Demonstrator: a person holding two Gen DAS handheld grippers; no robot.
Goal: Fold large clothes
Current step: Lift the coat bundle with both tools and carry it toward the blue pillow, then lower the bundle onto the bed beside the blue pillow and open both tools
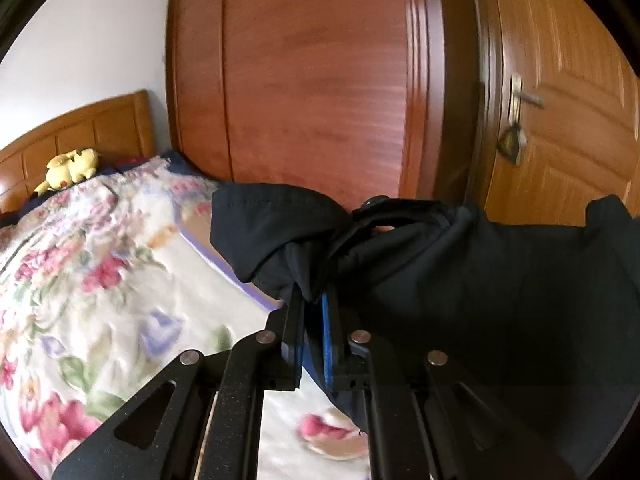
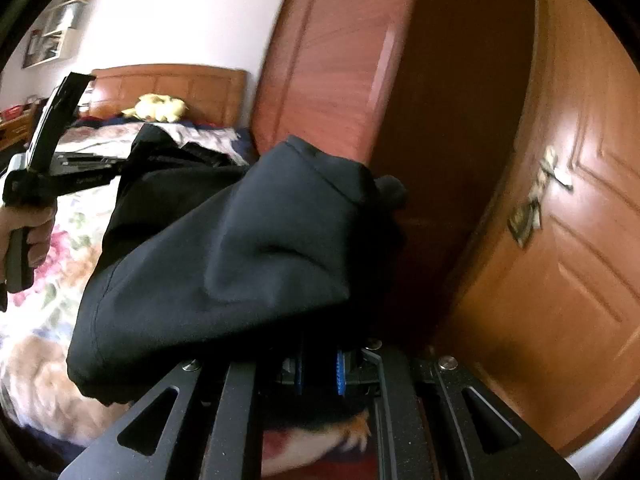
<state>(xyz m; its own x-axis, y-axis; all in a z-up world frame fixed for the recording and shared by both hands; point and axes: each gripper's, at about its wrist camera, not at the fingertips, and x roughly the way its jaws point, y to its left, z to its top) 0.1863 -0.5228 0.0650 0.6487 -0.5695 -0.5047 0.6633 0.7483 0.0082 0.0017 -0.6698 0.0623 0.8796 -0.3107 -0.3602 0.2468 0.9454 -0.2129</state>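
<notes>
Holding the black garment (image 1: 480, 280) above the floral blanket (image 1: 100, 280), my left gripper (image 1: 314, 304) and right gripper (image 2: 320, 364) both pinch it; door (image 1: 560, 120) at two o'clock.

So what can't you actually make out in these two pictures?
- What kind of clothing the black garment is: bunched, and cut off by the left view's right edge.
- Right gripper fingers: the garment drapes over their tips in the right view.
- Brass door handle: blurred in the right view.
- Yellow plush toy: too small for detail in the left view.
</notes>
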